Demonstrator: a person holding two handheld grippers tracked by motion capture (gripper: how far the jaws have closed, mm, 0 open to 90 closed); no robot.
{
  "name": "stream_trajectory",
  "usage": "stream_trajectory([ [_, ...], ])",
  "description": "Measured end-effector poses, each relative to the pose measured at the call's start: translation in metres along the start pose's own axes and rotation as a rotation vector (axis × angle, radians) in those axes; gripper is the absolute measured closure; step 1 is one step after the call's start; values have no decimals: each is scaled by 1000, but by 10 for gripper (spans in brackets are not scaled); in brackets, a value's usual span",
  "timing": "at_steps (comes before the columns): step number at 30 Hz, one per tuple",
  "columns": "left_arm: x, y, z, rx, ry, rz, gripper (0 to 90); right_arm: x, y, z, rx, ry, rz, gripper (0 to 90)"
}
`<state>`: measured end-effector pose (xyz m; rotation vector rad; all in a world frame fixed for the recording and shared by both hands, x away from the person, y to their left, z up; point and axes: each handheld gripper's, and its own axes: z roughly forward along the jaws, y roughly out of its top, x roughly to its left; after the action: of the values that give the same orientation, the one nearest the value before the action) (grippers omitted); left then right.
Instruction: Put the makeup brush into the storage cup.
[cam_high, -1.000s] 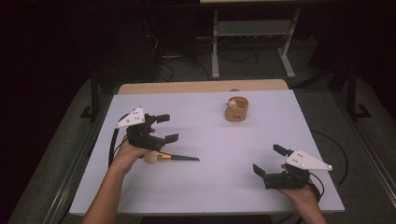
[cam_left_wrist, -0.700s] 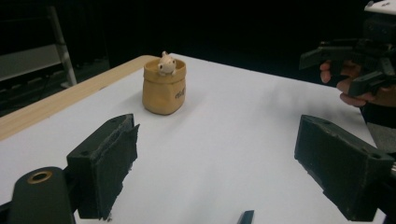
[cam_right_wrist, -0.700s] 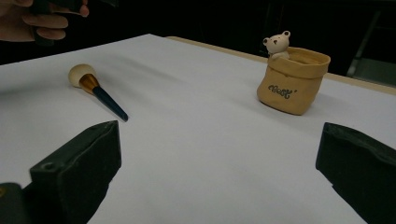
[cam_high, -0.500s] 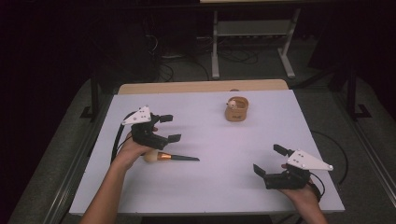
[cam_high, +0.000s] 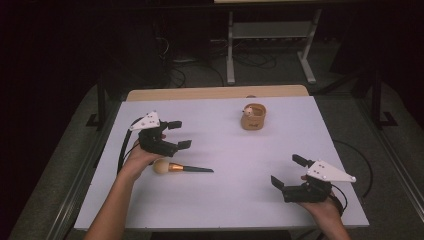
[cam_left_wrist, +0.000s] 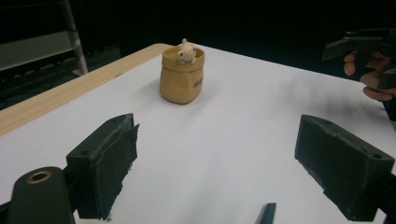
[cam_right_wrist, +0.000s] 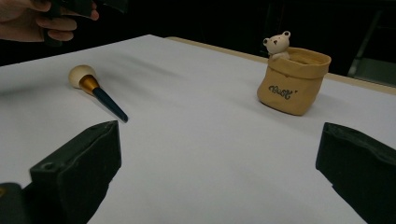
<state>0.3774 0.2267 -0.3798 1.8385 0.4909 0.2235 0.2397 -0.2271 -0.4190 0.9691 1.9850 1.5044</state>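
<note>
Plainly: both tools gaping, brush lying loose

The left tool (cam_high: 173, 134) is hovering with its jaws spread wide and gripping nothing. The brush (cam_high: 180, 168) is lying flat on the tabletop (cam_high: 235, 200) just below and beside it, its pale round head toward the person's left hand, touching neither jaw. The right tool (cam_high: 289, 172) is also standing wide open and empty, well apart from the brush. A tan pouch (cam_high: 253, 117) with a small bear is sitting beyond both tools.

The left gripper (cam_high: 176, 135) is held raised at the left with jaws wide apart, while the right gripper (cam_high: 289, 171) sits low at near right, jaws likewise spread.
</note>
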Motion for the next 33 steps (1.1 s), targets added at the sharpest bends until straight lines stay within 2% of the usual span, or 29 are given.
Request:
stream_trajectory([
  [6, 4, -2, -3, 45, 30, -6, 124, -1, 0, 0, -5, -1, -6, 0],
  [17, 4, -4, -4, 95, 32, 5, 124, -1, 0, -1, -10, -4, -10, 0],
  [18, 3, -4, -4, 130, 34, 15, 124, -1, 0, -1, -9, -4, -9, 0],
  [19, 3, -4, -3, 143, 34, 16, 124, -1, 0, -1, -9, -3, -11, 0],
  [33, 0, -2, -3, 237, 50, 52, 125, -1, 0, -2, -9, -3, -12, 0],
])
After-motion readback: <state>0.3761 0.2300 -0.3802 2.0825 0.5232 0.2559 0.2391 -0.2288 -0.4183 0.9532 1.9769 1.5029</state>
